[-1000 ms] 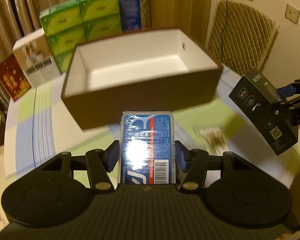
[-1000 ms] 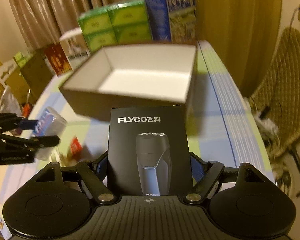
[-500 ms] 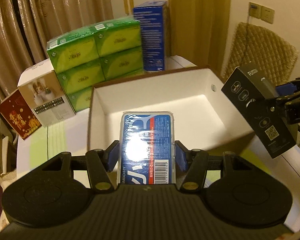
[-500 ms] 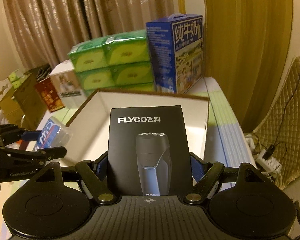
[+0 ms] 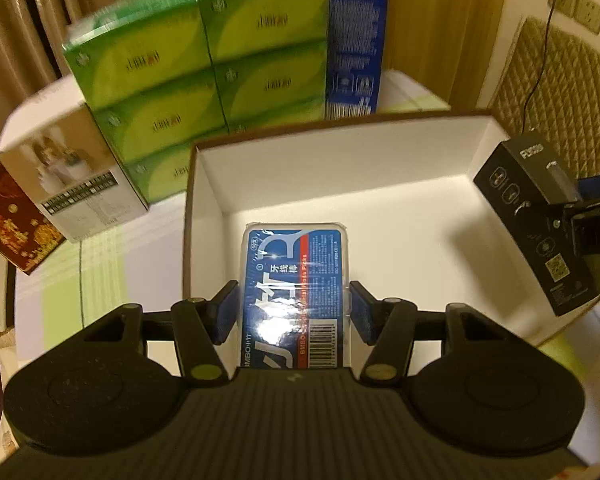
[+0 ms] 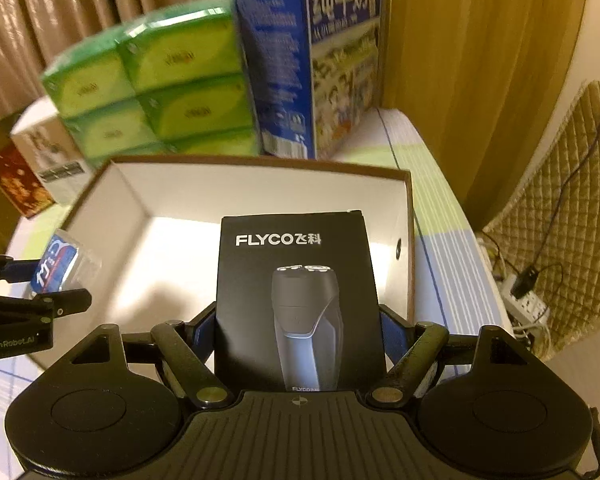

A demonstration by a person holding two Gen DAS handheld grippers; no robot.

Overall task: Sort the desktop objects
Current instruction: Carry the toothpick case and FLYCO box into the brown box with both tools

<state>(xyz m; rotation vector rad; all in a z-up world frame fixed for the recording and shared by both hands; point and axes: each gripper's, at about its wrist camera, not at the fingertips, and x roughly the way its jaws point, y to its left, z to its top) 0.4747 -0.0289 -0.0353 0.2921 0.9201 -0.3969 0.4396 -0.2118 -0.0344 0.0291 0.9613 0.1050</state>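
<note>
My left gripper (image 5: pixel 294 312) is shut on a clear floss pick case with a blue label (image 5: pixel 296 292) and holds it over the near left part of the open brown box with a white inside (image 5: pixel 380 184). My right gripper (image 6: pixel 298 332) is shut on a black FLYCO shaver box (image 6: pixel 296 292) and holds it over the right part of the same box (image 6: pixel 188 240). The shaver box shows at the right in the left wrist view (image 5: pixel 540 224). The floss case shows at the left in the right wrist view (image 6: pixel 58 266).
Behind the box stand a stack of green tissue packs (image 5: pixel 204 72), a tall blue milk carton (image 6: pixel 332 60), a white carton (image 5: pixel 68 184) and a dark red box (image 5: pixel 12 220). A quilted chair (image 6: pixel 568 208) and a power strip (image 6: pixel 528 308) are at the right.
Both grippers have moved forward and lower with their objects, from in front of the box to over its inside. The box now looks closer and larger.
</note>
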